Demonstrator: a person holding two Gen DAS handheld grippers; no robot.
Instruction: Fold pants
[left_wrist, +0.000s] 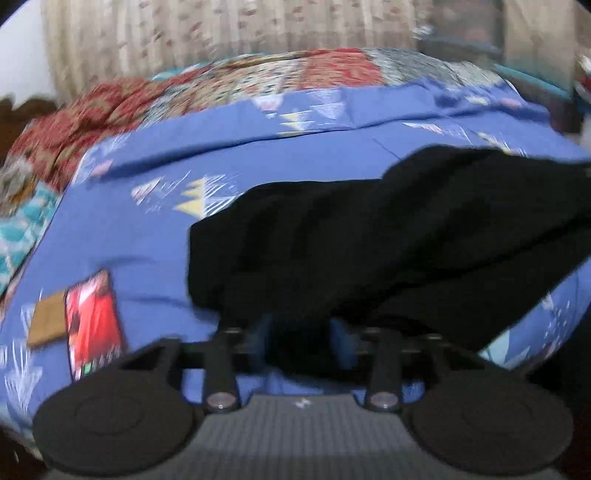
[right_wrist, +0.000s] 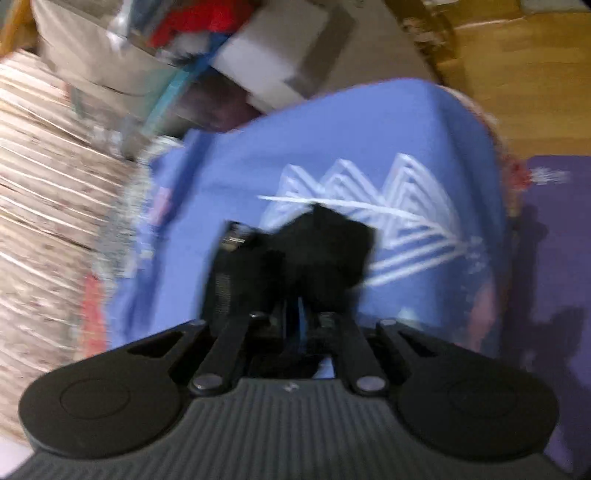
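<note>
Black pants (left_wrist: 369, 236) lie spread across a blue bedsheet (left_wrist: 147, 240) with triangle prints, running from centre to the right edge of the left wrist view. My left gripper (left_wrist: 301, 328) is at their near edge with its jaws apart. Black cloth lies loosely between the blue pads (left_wrist: 260, 332), which do not pinch it. In the right wrist view my right gripper (right_wrist: 295, 314) has its jaws almost together on a bunched end of the pants (right_wrist: 325, 251), held over the blue sheet (right_wrist: 369, 129) near the bed's corner. Both views are blurred.
A phone with a red screen (left_wrist: 94, 325) and a flat brown card (left_wrist: 46, 323) lie on the sheet, left of my left gripper. A red patterned quilt (left_wrist: 110, 107) covers the far side. Beyond the bed's corner are boxes and bags (right_wrist: 184, 55), a wooden floor (right_wrist: 517, 74) and a purple mat (right_wrist: 554, 258).
</note>
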